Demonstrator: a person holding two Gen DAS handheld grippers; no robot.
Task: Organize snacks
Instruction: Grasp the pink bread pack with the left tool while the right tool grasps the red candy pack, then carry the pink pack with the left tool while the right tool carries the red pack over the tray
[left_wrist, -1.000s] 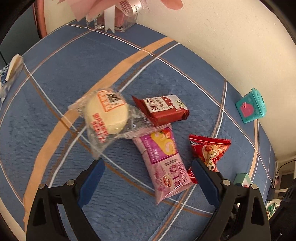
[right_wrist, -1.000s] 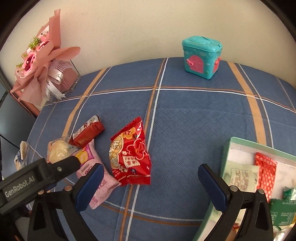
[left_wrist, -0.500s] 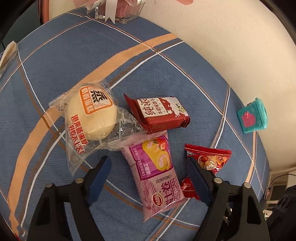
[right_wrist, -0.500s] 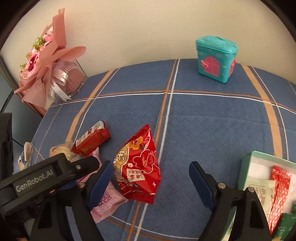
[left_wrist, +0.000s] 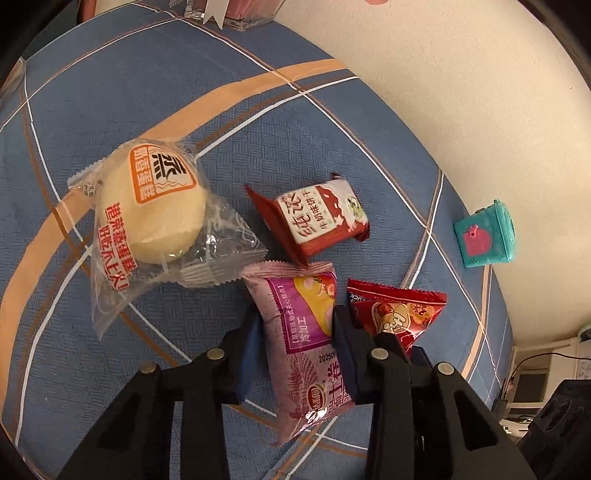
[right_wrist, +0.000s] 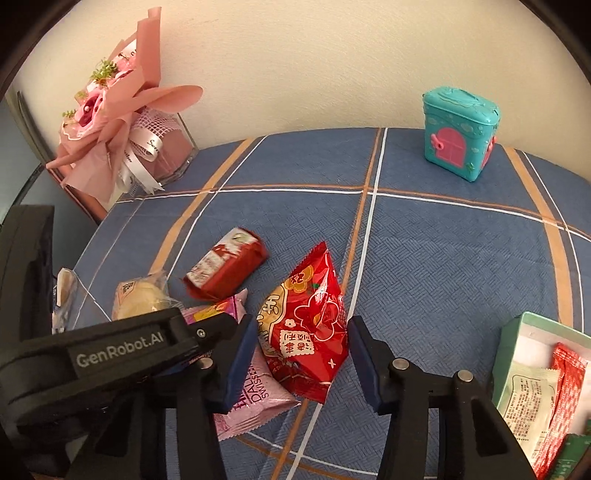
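The left gripper (left_wrist: 297, 328) has just closed its jaws on the pink snack packet (left_wrist: 306, 347) lying on the blue plaid surface (left_wrist: 258, 122). The right gripper (right_wrist: 301, 347) has its jaws closing around the red snack bag (right_wrist: 306, 325), with a gap on 1 side.

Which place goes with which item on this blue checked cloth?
1 pink swiss-roll packet
2 red foil snack bag
3 round yellow cake in clear wrapper
4 teal plastic toy house

A by the wall
B clamped in left gripper
C loose on the cloth
D between right gripper's pads

Pairs: 1-B, 2-D, 3-C, 4-A. Both grippers' jaws have just been closing.
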